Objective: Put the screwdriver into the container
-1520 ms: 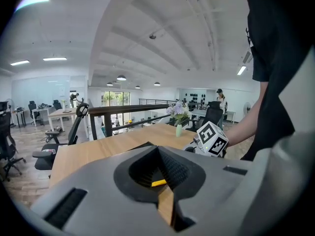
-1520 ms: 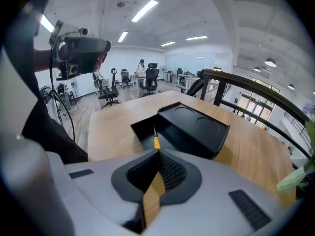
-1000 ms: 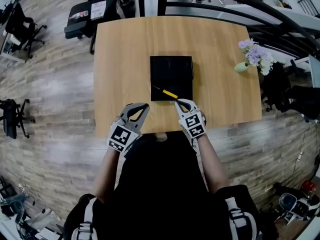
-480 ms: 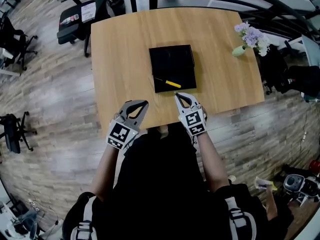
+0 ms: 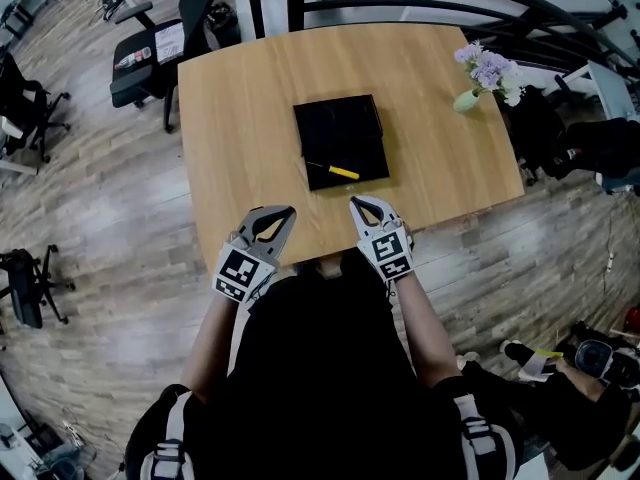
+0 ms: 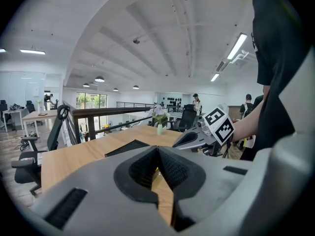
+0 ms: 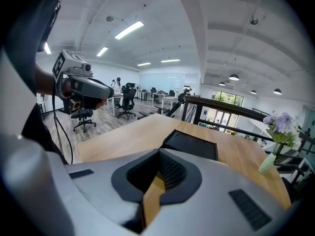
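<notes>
screwdriver [image 5: 335, 170]: I see it lying inside the container [image 5: 340, 128], along its near edge (yellow handle to the right)
container: black, flat, mid-table [image 5: 240, 118]
left gripper [image 5: 290, 209]: jaws pressed together, empty, over the near table edge
right gripper [image 5: 352, 202]: same, empty, near the container but apart from it

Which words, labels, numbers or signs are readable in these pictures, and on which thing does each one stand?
No text is readable.
On the left gripper and right gripper: cubes carry black-and-white square patterns, not words.
On the white sheet lying on the black office chair: print too small to read.
</notes>
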### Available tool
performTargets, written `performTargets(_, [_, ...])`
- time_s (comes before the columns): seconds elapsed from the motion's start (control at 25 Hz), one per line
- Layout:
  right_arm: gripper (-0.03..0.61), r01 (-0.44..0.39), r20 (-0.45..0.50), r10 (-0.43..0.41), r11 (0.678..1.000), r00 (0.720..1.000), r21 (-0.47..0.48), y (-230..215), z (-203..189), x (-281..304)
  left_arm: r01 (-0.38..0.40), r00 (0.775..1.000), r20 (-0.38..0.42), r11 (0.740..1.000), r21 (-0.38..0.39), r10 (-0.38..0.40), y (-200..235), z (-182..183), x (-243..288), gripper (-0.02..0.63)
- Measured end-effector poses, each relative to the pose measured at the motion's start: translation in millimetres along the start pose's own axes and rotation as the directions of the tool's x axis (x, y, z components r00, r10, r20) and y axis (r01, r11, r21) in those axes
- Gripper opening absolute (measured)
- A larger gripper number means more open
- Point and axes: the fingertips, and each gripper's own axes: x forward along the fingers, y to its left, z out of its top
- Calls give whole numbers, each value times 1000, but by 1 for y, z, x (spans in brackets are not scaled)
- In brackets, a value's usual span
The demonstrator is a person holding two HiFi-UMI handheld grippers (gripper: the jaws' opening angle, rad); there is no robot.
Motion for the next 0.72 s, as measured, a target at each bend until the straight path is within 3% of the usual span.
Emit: performTargets(0.72, [25, 18, 6, -17, 999, 1000, -39, 7, 0, -30, 0, 1000, 20, 1000, 23, -1, -13, 6, -14, 21])
